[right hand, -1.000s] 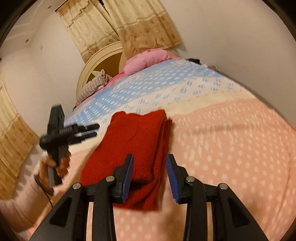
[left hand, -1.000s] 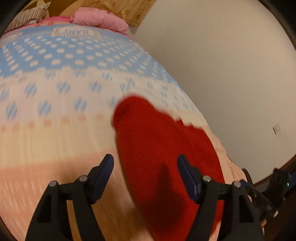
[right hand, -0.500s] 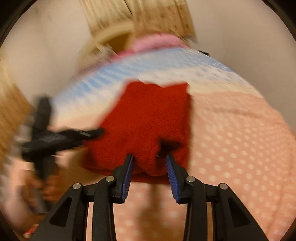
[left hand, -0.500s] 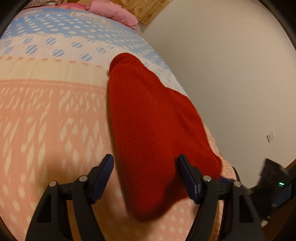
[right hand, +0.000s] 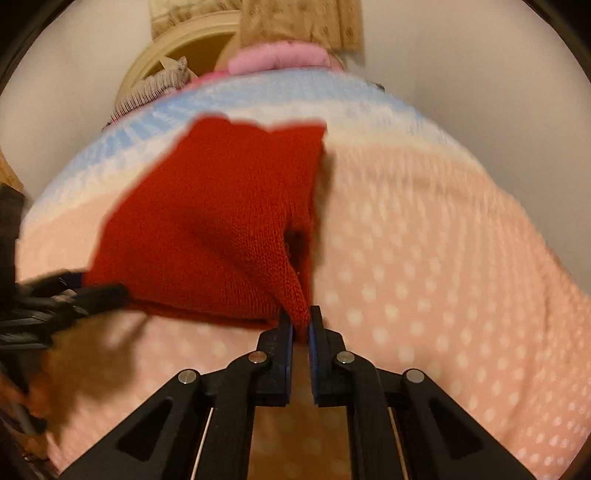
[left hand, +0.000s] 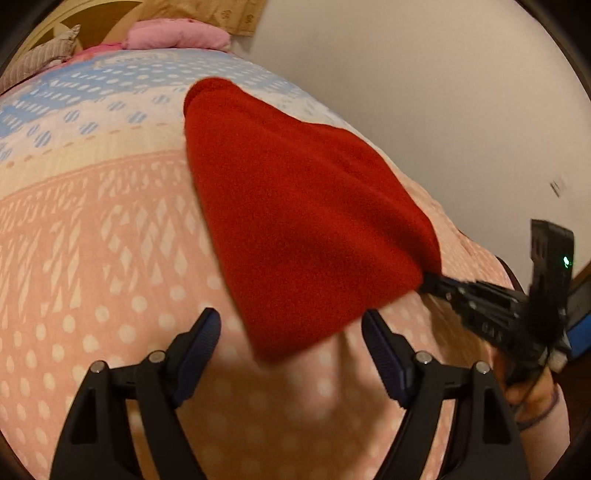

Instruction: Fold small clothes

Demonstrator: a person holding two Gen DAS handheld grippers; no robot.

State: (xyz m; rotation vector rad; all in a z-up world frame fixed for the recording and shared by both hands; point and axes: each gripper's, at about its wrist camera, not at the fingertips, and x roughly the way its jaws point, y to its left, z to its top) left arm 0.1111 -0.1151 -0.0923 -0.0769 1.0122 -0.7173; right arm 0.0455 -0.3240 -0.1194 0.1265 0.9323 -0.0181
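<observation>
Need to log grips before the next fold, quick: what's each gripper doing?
Left gripper: open, holding nothing, jaws just widened.
Right gripper: just closed, pinching the red knit garment.

- The red garment (right hand: 221, 221) is knitted cloth, matt, with coarse ribbed stitches
- The bedspread (left hand: 110, 240) under it is soft matt printed cloth
- The right gripper (right hand: 301, 325) has matt black plastic arms, blue ridged pads and shiny metal pins
- The left gripper (left hand: 291, 347) looks the same
- At 12 o'clock, the pink pillow (left hand: 177, 35) is soft cloth
</observation>
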